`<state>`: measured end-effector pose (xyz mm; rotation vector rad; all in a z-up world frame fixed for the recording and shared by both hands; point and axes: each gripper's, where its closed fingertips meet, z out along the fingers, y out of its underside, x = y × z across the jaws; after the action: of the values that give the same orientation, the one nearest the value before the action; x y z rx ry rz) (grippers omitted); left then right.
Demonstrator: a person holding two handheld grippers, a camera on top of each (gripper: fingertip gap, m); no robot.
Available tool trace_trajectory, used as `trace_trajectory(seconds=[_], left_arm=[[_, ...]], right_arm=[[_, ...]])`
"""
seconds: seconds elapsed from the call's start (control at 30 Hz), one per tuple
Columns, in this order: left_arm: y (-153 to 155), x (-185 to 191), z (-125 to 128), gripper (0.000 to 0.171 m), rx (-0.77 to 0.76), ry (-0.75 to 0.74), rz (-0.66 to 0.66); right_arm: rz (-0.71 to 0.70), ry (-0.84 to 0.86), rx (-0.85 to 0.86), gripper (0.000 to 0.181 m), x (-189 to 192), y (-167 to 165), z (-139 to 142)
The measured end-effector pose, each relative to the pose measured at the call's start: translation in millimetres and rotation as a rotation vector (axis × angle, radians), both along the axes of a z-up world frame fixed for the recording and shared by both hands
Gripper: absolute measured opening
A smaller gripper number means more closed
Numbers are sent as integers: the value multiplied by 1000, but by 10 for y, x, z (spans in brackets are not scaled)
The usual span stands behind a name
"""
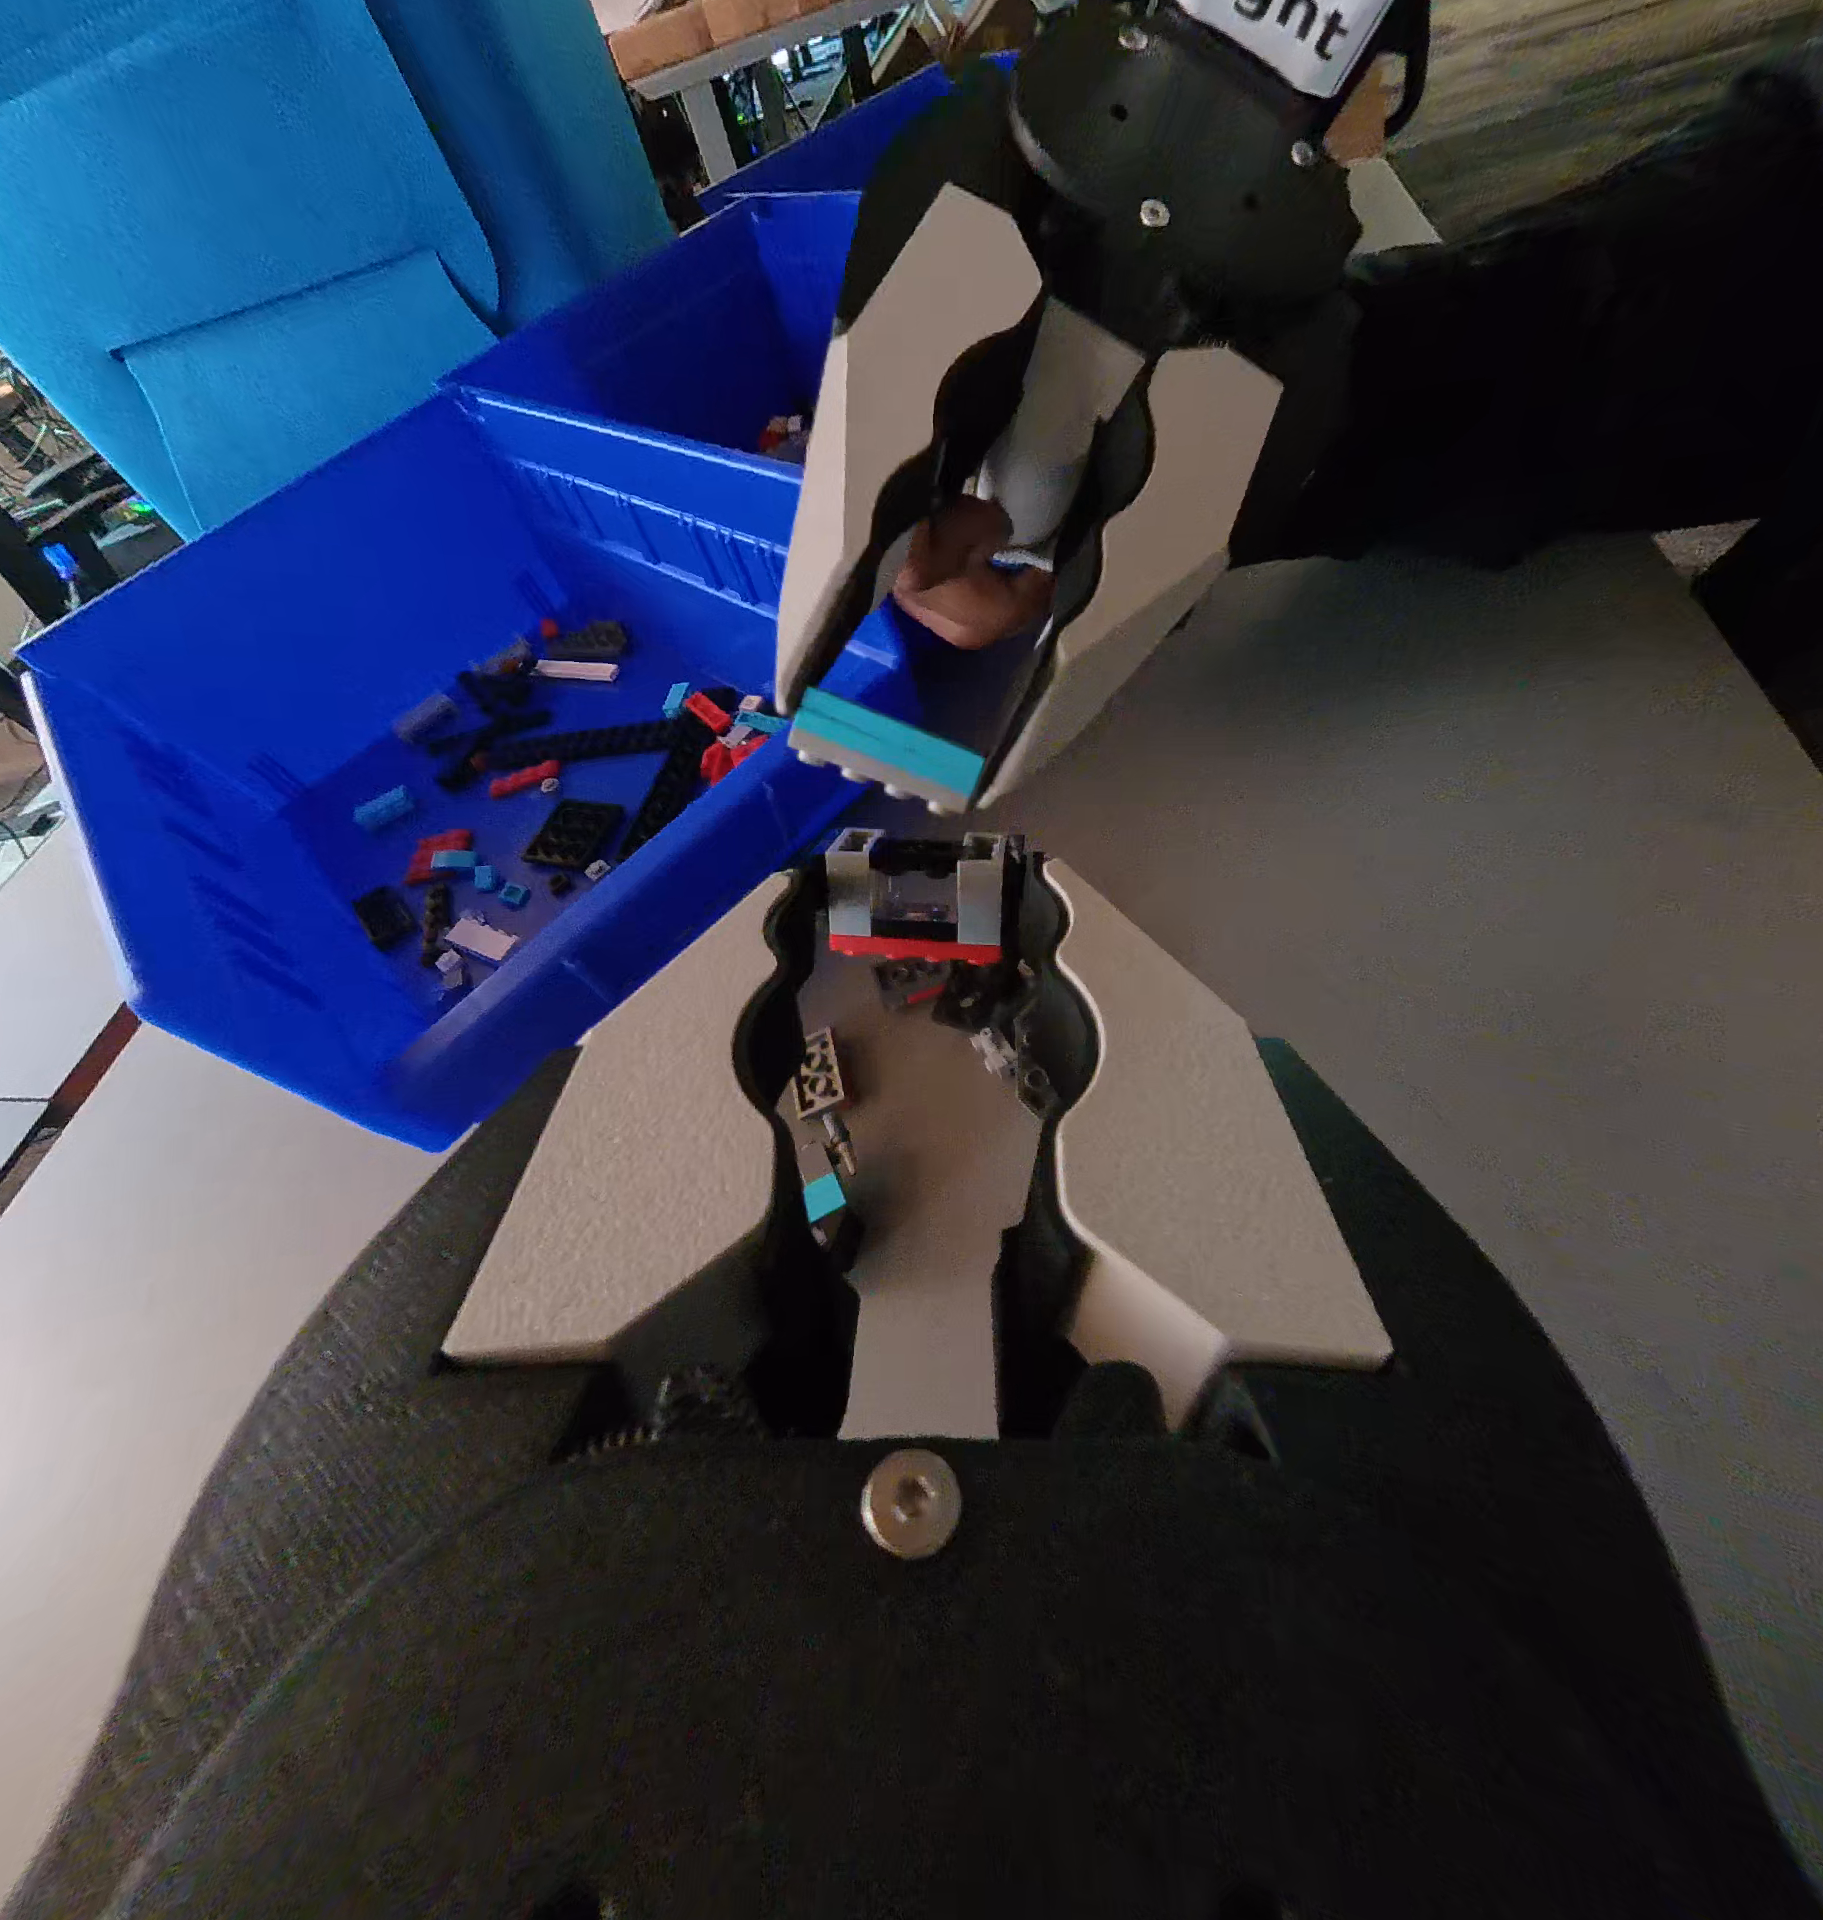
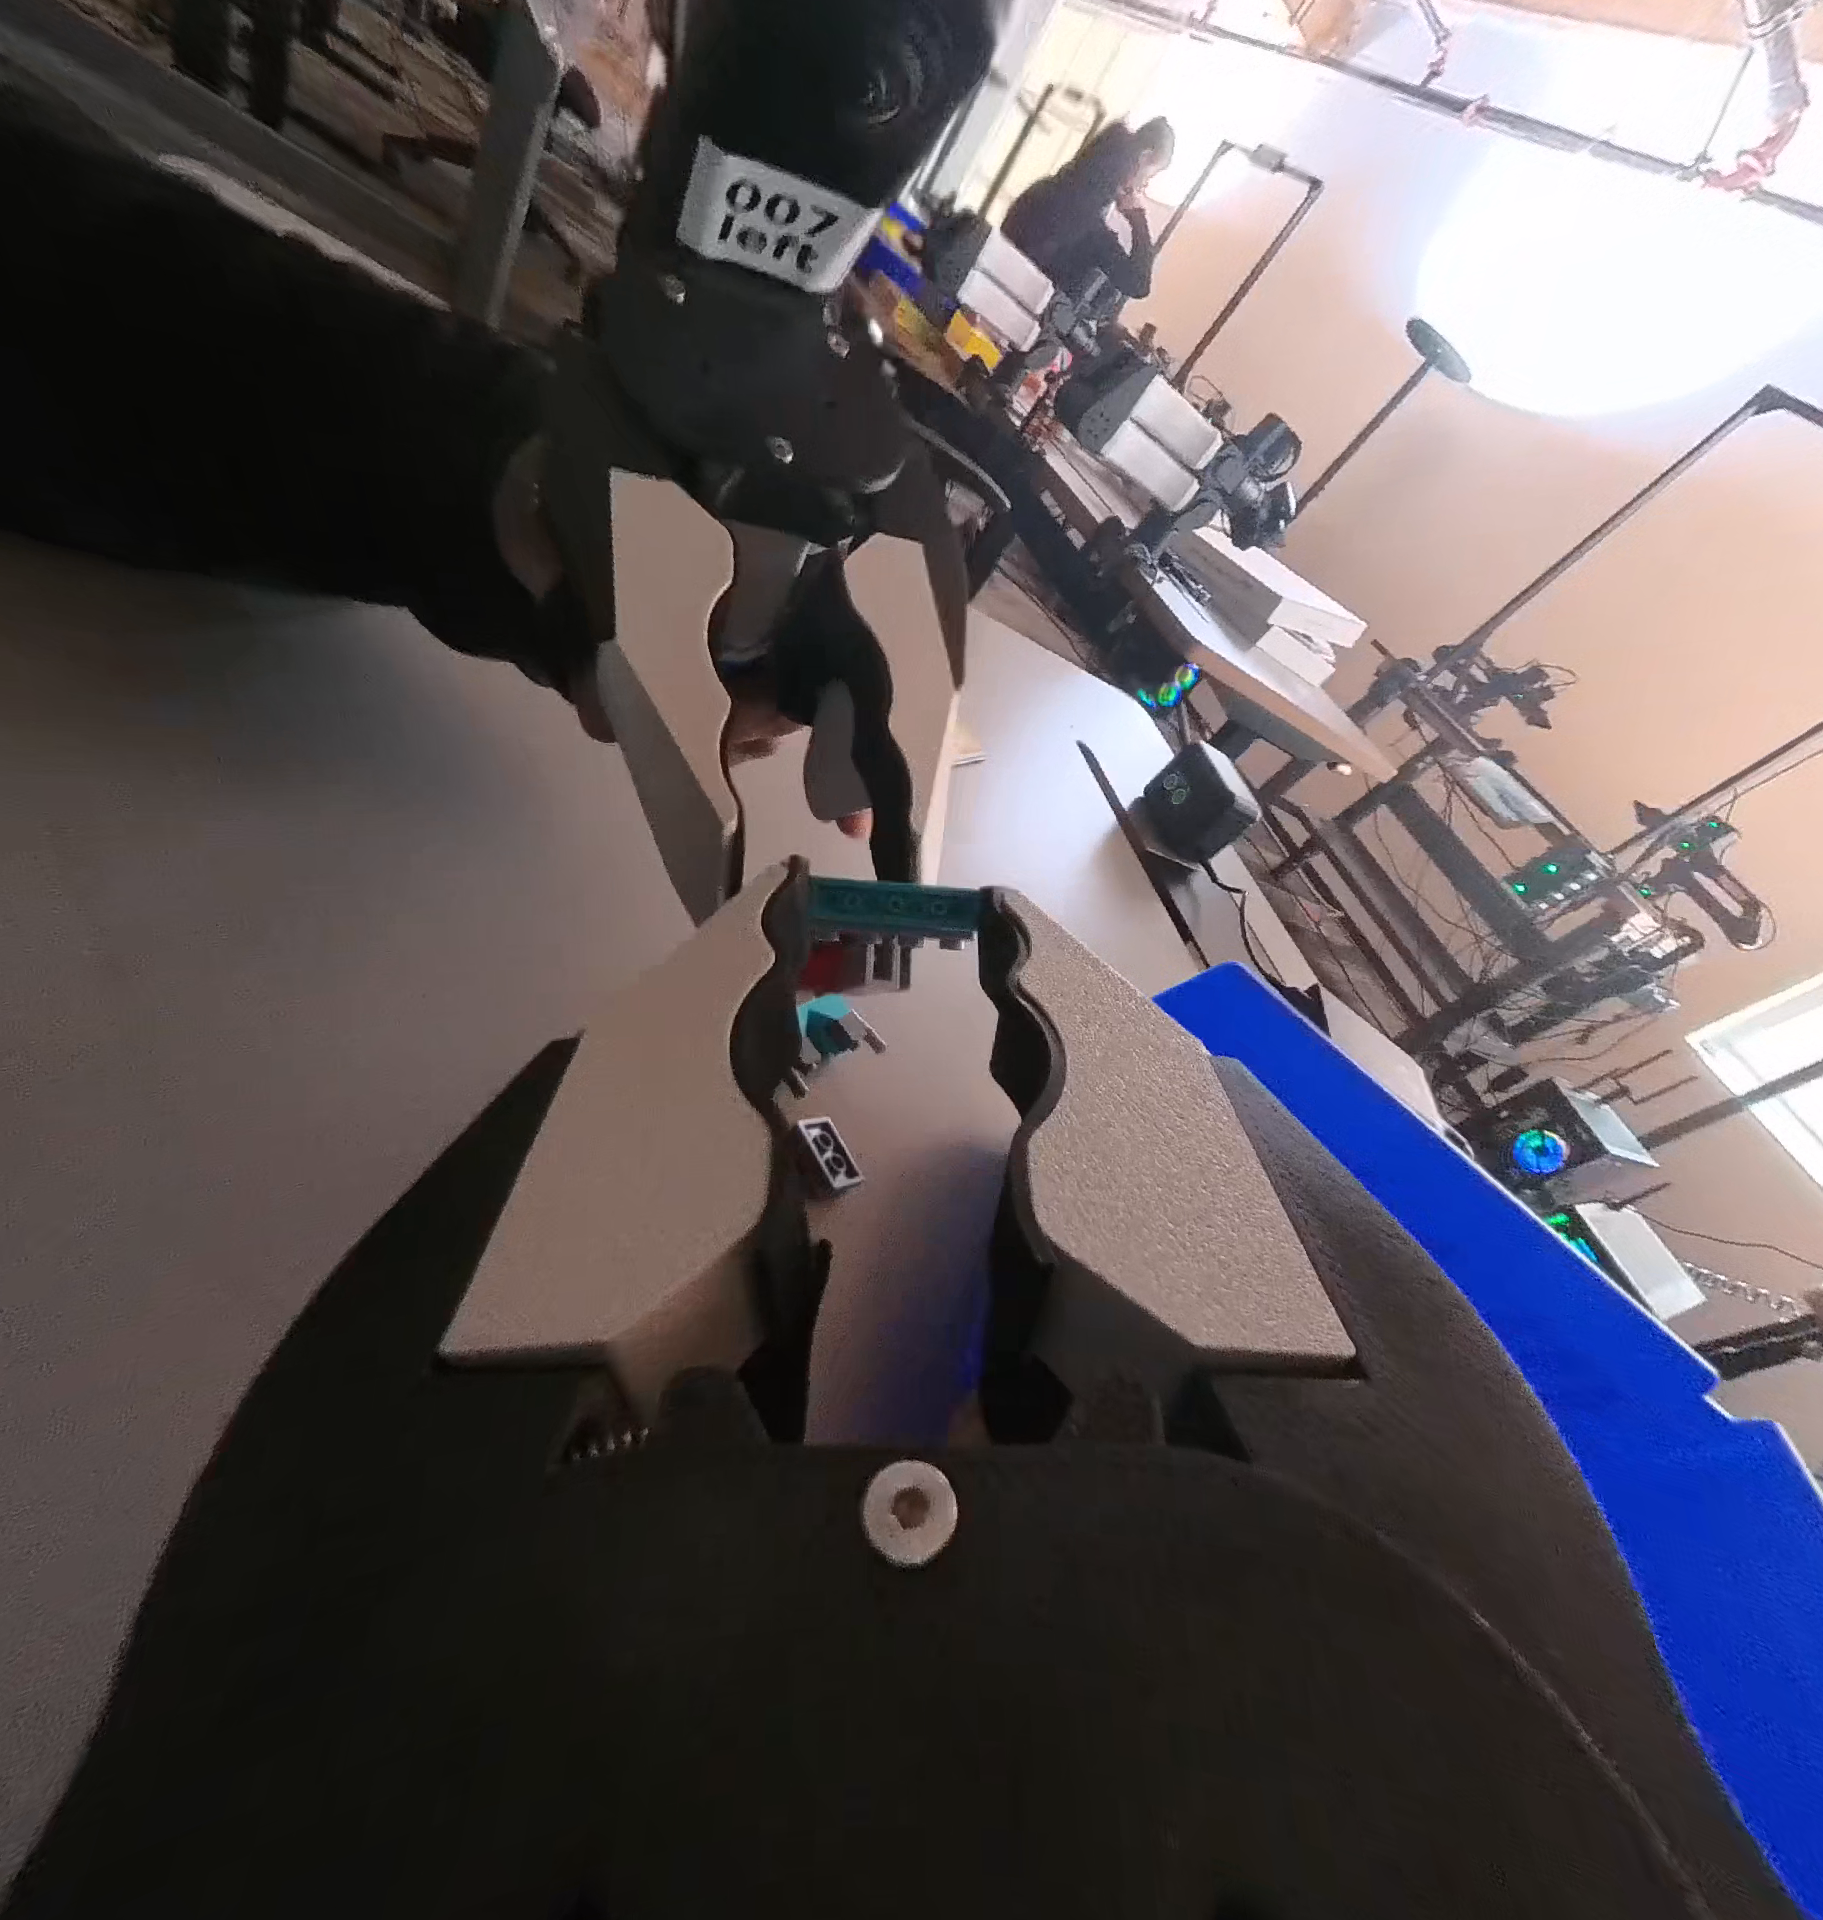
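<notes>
Gripping a brick assembly (image 1: 917,904), left claw (image 1: 922,883) faces right claw (image 1: 886,753).

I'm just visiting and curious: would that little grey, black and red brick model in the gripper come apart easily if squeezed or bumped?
Probably stiff plastic, so the left gripper won't crush the brick model. Being several stacked bricks, a knock might pop pieces off. It looks small, so likely light.

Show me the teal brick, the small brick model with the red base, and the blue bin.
teal brick (image 1: 891,750), left wrist view, its teal side face.
small brick model (image 1: 917,902), left wrist view, its clear middle.
blue bin (image 1: 294,634), left wrist view, its inner back wall.
</notes>
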<state>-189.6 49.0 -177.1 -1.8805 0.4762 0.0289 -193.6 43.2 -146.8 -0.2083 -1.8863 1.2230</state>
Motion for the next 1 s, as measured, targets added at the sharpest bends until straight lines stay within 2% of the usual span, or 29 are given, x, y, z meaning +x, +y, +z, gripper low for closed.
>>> trace_trajectory(seconds=[0.17,0.37,0.53,0.63,0.73,0.9,1.0], left_arm=[[-11,-45,-156,41,-83,9,13],[-134,-101,-591,41,-325,56,16],[-227,-25,-854,43,-476,-54,-3],[-237,-28,-867,48,-495,-142,11],[-201,-25,-662,56,-419,-295,5],[-172,-23,121,53,-111,-692,-102],[-185,64,395,46,-13,-881,-211]], right_arm=[[12,-3,-50,34,10,20,57],[45,-10,-96,34,40,-16,80],[78,7,-116,34,83,-60,107],[88,17,-122,34,98,-74,119],[99,33,-133,34,114,-76,144],[121,80,-160,34,158,-84,216],[135,110,-151,35,191,-123,228]])
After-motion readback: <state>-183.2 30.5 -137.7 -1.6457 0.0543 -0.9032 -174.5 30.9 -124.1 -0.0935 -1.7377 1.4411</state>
